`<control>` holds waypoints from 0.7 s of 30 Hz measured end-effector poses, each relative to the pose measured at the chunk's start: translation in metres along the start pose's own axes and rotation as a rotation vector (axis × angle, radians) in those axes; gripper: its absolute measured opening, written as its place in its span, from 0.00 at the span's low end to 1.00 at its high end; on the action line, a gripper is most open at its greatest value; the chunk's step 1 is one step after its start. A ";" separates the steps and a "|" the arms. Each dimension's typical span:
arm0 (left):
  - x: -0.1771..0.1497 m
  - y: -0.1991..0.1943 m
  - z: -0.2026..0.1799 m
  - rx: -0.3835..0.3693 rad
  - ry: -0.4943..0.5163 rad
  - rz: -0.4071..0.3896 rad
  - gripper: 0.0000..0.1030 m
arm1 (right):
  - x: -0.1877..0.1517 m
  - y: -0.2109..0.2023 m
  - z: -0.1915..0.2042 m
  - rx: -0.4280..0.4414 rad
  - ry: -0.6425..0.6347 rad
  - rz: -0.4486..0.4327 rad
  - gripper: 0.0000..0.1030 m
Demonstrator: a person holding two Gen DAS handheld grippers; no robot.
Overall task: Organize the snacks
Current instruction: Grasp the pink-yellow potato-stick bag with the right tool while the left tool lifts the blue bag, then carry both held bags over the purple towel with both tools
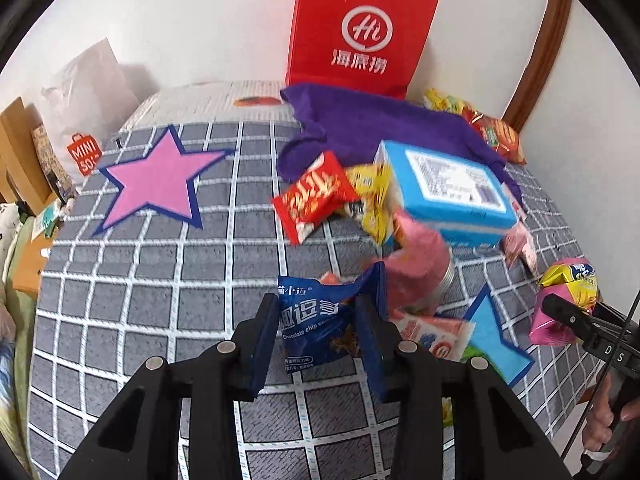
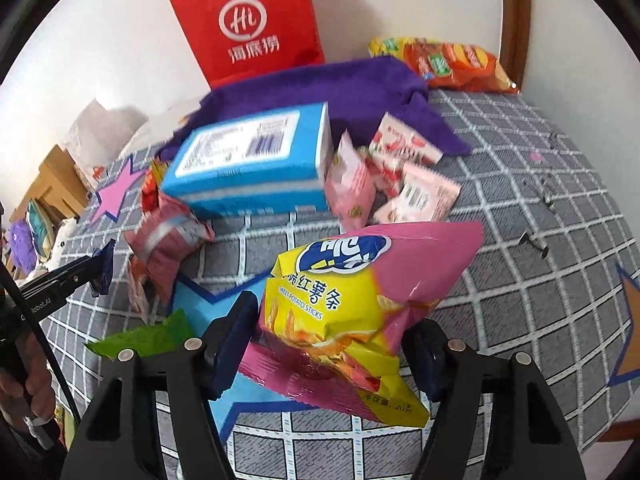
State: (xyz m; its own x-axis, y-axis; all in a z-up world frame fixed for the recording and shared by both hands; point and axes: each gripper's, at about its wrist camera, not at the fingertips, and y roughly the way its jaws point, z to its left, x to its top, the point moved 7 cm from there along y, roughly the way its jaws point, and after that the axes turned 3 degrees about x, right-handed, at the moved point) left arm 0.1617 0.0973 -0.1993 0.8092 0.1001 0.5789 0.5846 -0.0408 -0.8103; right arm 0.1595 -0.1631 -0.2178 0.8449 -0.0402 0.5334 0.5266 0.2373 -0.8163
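The blue cookie packet [image 1: 320, 320] sits clamped in the left hand-held gripper [image 1: 320, 340], above the bed [image 1: 160, 280]. The sweet potato stick bag [image 2: 352, 312] is clamped in the right hand-held gripper [image 2: 332, 344]. A blue box [image 2: 252, 164] lies toward the bed's far edge.

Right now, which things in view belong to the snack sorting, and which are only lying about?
Belonging to the job:
- blue cookie packet, held in the left tool
- sweet potato sticks bag, in the right tool
- red snack packet
- blue box

Lying about:
- red paper bag
- purple cloth
- Miniso bag
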 end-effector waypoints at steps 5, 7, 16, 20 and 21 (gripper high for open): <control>0.022 -0.013 -0.004 0.010 0.014 -0.038 0.36 | 0.017 -0.013 0.000 -0.002 0.002 -0.036 0.67; 0.034 -0.018 -0.007 0.015 0.021 -0.059 0.36 | 0.026 -0.020 -0.001 -0.011 -0.004 -0.052 0.66; 0.079 -0.030 -0.018 0.018 0.033 -0.117 0.36 | 0.073 -0.040 -0.005 -0.034 -0.003 -0.123 0.67; 0.098 -0.027 -0.024 0.021 0.043 -0.127 0.36 | 0.095 -0.042 -0.007 -0.038 0.000 -0.143 0.66; 0.101 -0.026 -0.025 0.022 0.046 -0.129 0.36 | 0.100 -0.042 -0.007 -0.045 -0.008 -0.149 0.65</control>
State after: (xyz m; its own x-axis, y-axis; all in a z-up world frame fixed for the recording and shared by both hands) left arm 0.2298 0.0838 -0.1172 0.7292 0.0577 0.6818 0.6833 -0.0087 -0.7301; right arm 0.2229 -0.1840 -0.1320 0.7566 -0.0641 0.6507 0.6497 0.1854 -0.7372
